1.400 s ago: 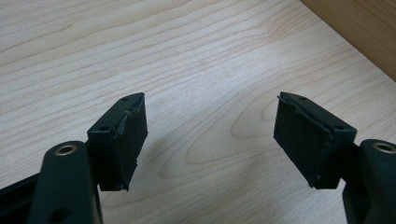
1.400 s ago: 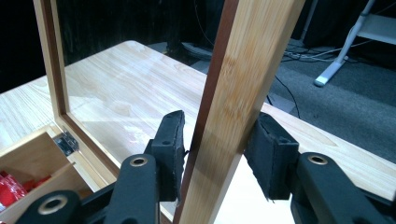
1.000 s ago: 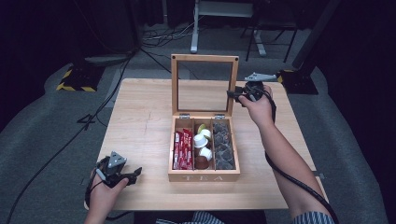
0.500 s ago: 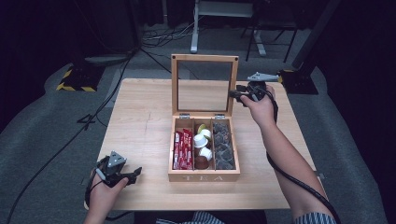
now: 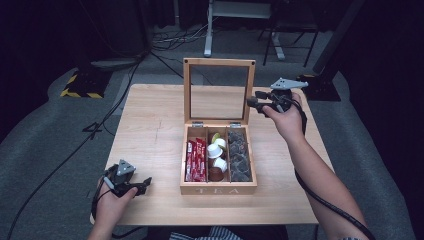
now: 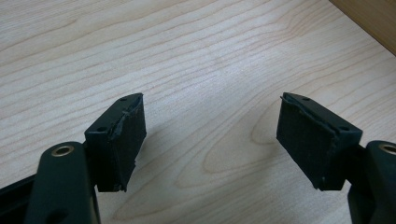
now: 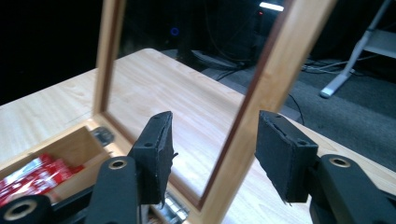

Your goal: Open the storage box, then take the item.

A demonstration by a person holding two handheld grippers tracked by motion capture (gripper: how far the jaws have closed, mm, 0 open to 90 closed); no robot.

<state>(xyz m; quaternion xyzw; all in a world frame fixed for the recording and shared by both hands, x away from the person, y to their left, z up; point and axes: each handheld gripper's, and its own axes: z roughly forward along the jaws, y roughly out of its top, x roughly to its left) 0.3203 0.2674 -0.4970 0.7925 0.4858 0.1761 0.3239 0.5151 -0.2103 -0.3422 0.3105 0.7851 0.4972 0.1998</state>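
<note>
Where lid [image 5: 218,62] stands up — three compartments, two grippers

The left hand [image 5: 114,202] comes in from the near edge with a short stretch of forearm, wrapped around the left gripper [image 5: 145,184], which points across to the right, low and roughly level. Its jaws stand apart with nothing between the pads [image 6: 123,144]. The right arm reaches far forward — long and nearly straight — and the right hand [image 5: 287,120] holds the right gripper [image 5: 251,102] raised, aimed left (cable trailing along the forearm). Its jaws have just been opening — the pads [image 7: 280,151] press on nothing.
</note>
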